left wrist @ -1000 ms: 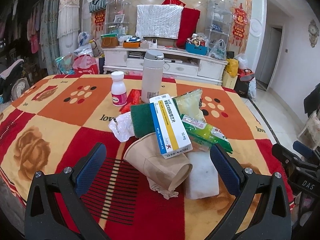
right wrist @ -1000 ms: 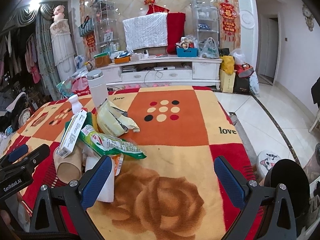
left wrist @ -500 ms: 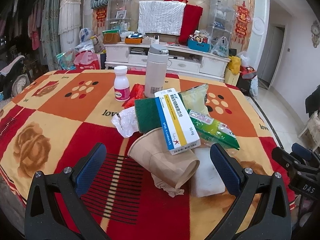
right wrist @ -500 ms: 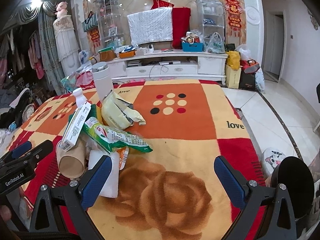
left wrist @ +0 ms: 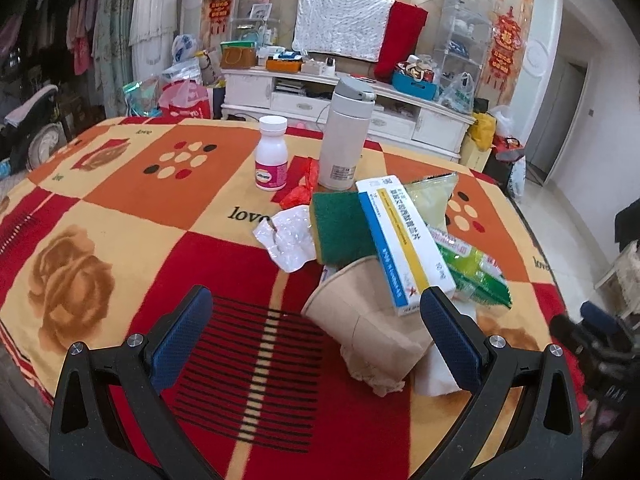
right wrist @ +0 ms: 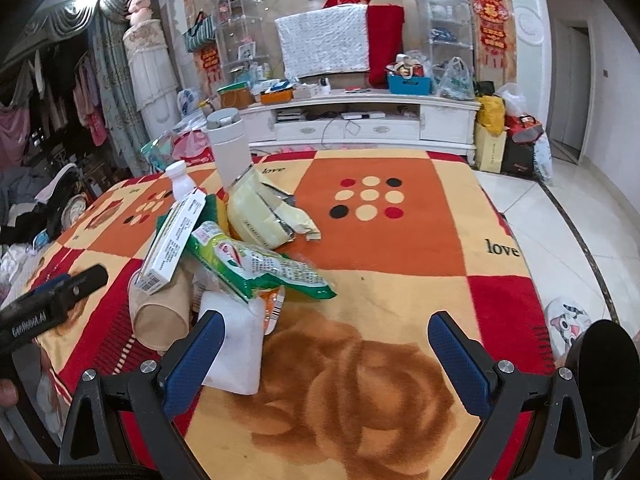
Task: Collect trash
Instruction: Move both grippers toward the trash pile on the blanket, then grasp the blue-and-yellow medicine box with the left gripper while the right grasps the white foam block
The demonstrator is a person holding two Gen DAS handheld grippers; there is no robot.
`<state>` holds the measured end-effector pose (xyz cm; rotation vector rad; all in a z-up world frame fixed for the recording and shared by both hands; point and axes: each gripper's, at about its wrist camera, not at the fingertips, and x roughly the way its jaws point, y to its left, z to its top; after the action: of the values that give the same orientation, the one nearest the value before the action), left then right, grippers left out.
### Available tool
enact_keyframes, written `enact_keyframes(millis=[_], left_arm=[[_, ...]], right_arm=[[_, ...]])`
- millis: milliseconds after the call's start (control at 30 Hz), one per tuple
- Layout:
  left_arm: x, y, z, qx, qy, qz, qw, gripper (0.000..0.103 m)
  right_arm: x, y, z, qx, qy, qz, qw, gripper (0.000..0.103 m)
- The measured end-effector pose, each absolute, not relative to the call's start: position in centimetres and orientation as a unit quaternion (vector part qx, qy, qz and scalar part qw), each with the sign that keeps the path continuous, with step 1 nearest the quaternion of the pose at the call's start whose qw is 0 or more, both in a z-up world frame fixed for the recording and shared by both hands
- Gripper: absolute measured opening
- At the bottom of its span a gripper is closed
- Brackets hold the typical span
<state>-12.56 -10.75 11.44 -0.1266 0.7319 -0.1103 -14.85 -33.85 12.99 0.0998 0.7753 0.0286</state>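
A pile of trash is seen on a desk [left wrist: 120, 208] covered with a blanket patterned in red, orange and cream squares. In the left wrist view, the left gripper [left wrist: 316, 330] is held released, its blue-padded jaws spread wide and nothing gripped between them; a paper cup [left wrist: 360, 320] lying on its side is seen just ahead of it, nearer the right jaw. A white, blue and yellow box [left wrist: 404, 240] is propped across the cup, leaning against a green sponge [left wrist: 340, 228]. A crumpled clear wrapper [left wrist: 288, 236] is found just left of the sponge, and a green snack packet [left wrist: 476, 268] lies to the right of the box. A white tissue [left wrist: 432, 376] is pressed under the cup's far side. Behind the pile, a white bottle with a pink label [left wrist: 272, 156] and a white flask [left wrist: 346, 136] are stood upright, with a red wrapper [left wrist: 302, 188] between them. In the right wrist view, the right gripper [right wrist: 324, 360] is likewise released and empty, held low over the blanket just right of the pile, its left jaw close to the tissue. A pale yellow bag [right wrist: 260, 216] is seen resting against the flask. The tip of the left gripper is visible at the left edge.
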Motion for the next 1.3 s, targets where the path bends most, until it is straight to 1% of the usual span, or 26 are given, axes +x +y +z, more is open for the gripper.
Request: enact_keyframes(millis=[400, 700, 967, 1167, 1267, 1300], left_arm=[[-10.9, -12.7, 12.0, -0.046, 0.364, -0.069, 0.928, 0.103], [-9.1, -13.6, 12.2, -0.056, 0.380, -0.090, 0.919, 0.103], [-6.8, -14.0, 12.1, -0.083, 0.401, -0.109, 0.906, 0.103], [-4.9, -14.6, 11.5, -0.081, 0.415, -0.106, 0.900, 0.103], [-4.1, -15.2, 11.1, -0.068, 0.423, -0.104, 0.898, 0.095], [-3.9, -15.4, 10.9, -0.062, 0.427, -0.104, 0.896, 0.087]], right_arm=[[-14.0, -34.3, 12.0, 0.053, 0.393, 0.019, 0.918, 0.101], [-14.1, -34.2, 10.7, 0.064, 0.415, 0.038, 0.907, 0.101], [-13.7, -31.8, 8.5, 0.078, 0.444, 0.071, 0.890, 0.101], [-12.8, -30.1, 7.4, 0.089, 0.446, 0.086, 0.887, 0.101], [-12.1, -29.2, 6.7, 0.084, 0.450, 0.088, 0.884, 0.101], [-11.9, -29.0, 6.5, 0.082, 0.451, 0.089, 0.884, 0.100]])
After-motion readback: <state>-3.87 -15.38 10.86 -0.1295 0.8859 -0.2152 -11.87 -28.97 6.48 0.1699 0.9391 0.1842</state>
